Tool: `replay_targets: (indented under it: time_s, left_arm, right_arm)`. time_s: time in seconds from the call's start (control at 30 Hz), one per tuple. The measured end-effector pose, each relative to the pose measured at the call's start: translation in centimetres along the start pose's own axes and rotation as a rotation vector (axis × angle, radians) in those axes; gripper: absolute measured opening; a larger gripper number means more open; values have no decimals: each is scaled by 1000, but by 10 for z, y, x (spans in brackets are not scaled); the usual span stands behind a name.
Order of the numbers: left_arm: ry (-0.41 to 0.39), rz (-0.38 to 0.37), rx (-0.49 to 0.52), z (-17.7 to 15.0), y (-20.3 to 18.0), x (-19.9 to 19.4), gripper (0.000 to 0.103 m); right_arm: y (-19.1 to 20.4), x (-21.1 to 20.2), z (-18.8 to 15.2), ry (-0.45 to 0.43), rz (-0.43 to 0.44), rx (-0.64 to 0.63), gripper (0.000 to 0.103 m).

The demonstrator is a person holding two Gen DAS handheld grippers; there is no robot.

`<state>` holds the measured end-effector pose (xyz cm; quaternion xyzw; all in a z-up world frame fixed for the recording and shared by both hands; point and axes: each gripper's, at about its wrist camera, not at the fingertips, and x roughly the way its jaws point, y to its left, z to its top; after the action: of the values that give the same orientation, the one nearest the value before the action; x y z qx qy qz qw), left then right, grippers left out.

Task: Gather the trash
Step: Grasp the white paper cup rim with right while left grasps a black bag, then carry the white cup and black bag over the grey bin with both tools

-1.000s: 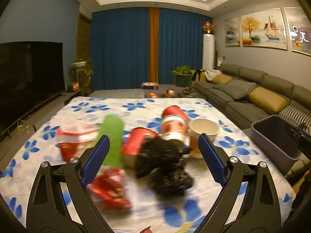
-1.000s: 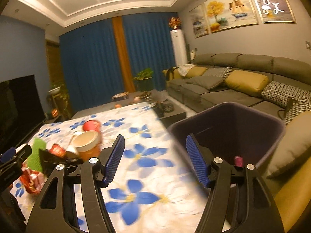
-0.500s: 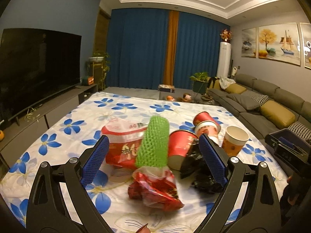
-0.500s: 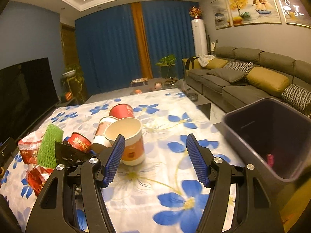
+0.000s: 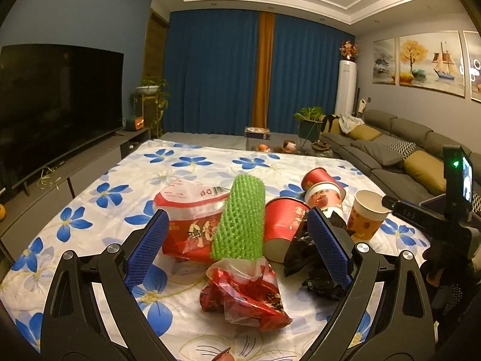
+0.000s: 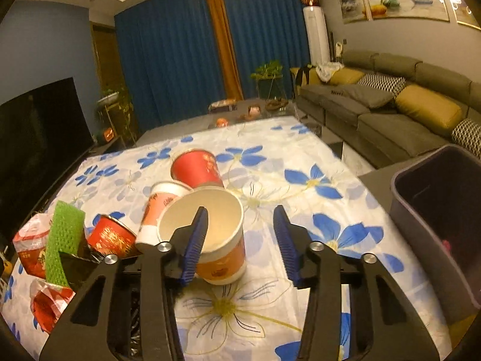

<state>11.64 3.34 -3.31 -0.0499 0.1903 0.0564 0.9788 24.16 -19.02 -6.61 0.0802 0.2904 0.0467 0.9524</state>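
Note:
A pile of trash lies on the flowered tablecloth [image 5: 186,162]. In the left wrist view I see a green foam net [image 5: 242,218], a red-and-white plastic bag [image 5: 186,210], a crumpled red wrapper [image 5: 246,296], a black bag [image 5: 312,267] and red paper cups [image 5: 285,222]. My left gripper [image 5: 237,251] is open, just short of the net and wrapper. In the right wrist view an upright orange paper cup [image 6: 210,234] stands at my open right gripper [image 6: 240,242]; its left finger is over the cup's mouth. A dark bin [image 6: 439,219] is at right.
A TV [image 5: 57,105] and low cabinet run along the left. A grey sofa [image 6: 390,108] with yellow cushions is on the right. Two more cups [image 6: 195,170] lie tipped behind the orange one. The right gripper's body [image 5: 436,210] shows at the left view's right edge.
The right gripper swung left from the bin and closed in on the upright orange cup. The left gripper shifted left and nearer to the green net and red wrapper.

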Motion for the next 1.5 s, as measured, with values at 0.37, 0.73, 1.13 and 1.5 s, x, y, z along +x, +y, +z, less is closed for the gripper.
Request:
replay_targets:
  time_s: [0.37,0.73,1.13,1.5]
  left_arm:
    - [37,-76,-7,-7,-10,7,91]
    - [67,-175,28,-12,-41,12,78]
    - [245,-263,52,-17,-75,69,16]
    - [175,-340,57,-10,-78,34,0]
  right_arm:
    - [-7,-9,-18,31,59,17,6]
    - [-22,-57,-28,-77,28,41,5]
    - [-45,-90,-37,-118,13,61,5]
    - [-52,-114,-42,-149,11,62,5]
